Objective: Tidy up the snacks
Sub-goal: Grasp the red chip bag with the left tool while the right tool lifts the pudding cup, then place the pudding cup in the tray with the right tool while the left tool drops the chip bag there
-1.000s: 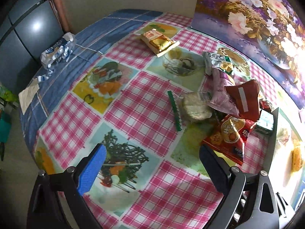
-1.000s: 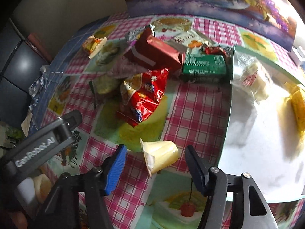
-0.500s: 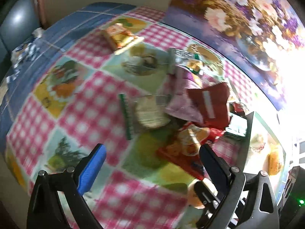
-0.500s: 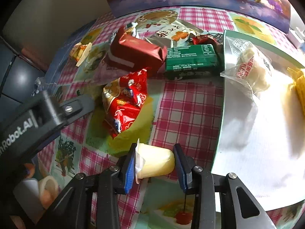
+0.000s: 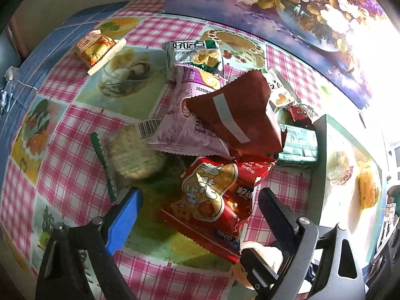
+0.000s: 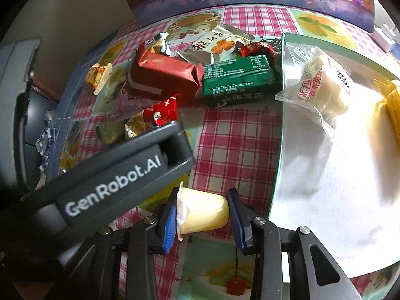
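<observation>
Your right gripper (image 6: 203, 218) is clamped on a pale yellow jelly cup (image 6: 203, 215), which lies sideways between the blue pads with its foil lid against the left pad and its base toward the right pad; the cup is held above the checked tablecloth (image 6: 235, 140), just beside the edge of the white tray (image 6: 325, 180). Your left gripper (image 5: 200, 215) is spread wide and grips nothing; its fingers straddle the near end of the red peanut packet (image 5: 215, 200), and contact with the packet cannot be confirmed. Behind that packet the snack pile holds a dark red pouch (image 5: 240, 115) resting on a lilac packet (image 5: 185, 135), a round cracker pack (image 5: 132, 152) to the left, and a green box (image 5: 298, 145) touching the tray edge. A clear bag of white pieces (image 6: 322, 85) and a yellow item (image 6: 392, 105) lie on the tray. An orange wafer pack (image 5: 96, 48) lies well apart at the far left
</observation>
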A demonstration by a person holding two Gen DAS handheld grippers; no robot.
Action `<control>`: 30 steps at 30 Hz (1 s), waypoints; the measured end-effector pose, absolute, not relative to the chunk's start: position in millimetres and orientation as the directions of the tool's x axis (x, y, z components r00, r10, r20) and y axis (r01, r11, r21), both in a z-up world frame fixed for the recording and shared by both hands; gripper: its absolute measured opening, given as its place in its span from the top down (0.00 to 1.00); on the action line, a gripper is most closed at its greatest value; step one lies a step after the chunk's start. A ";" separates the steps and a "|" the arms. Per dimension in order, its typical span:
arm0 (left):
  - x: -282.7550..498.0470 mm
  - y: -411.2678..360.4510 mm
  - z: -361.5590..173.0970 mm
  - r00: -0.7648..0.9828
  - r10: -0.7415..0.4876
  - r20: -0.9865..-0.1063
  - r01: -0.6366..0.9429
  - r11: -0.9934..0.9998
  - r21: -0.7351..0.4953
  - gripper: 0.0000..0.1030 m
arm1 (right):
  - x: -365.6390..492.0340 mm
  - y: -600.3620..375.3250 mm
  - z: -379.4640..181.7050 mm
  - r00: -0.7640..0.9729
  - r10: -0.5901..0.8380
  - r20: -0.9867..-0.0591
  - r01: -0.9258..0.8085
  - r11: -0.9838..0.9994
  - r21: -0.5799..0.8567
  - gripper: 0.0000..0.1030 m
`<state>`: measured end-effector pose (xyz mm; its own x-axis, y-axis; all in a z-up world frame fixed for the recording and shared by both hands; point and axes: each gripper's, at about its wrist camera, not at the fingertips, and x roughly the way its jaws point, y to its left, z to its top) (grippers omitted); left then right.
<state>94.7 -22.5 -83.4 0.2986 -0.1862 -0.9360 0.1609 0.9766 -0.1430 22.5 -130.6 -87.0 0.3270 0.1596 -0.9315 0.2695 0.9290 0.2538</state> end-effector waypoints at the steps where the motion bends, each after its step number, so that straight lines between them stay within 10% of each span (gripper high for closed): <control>1: 94.6 -22.8 -84.4 0.298 -0.189 -0.936 0.166 0.976 -0.144 0.16 | 22.6 -130.2 -86.9 0.326 0.157 -0.932 0.268 0.930 0.251 0.61; 6: 93.3 -25.6 -86.0 0.301 -0.203 -0.932 0.188 0.971 -0.151 0.37 | 22.3 -131.2 -87.0 0.331 0.163 -0.930 0.263 0.930 0.256 0.61; 30: 53.8 -35.1 -18.6 0.407 -0.209 -0.889 0.206 0.969 -0.134 0.39 | -19.8 -200.4 -34.1 0.477 0.007 -0.879 0.444 0.861 0.248 0.61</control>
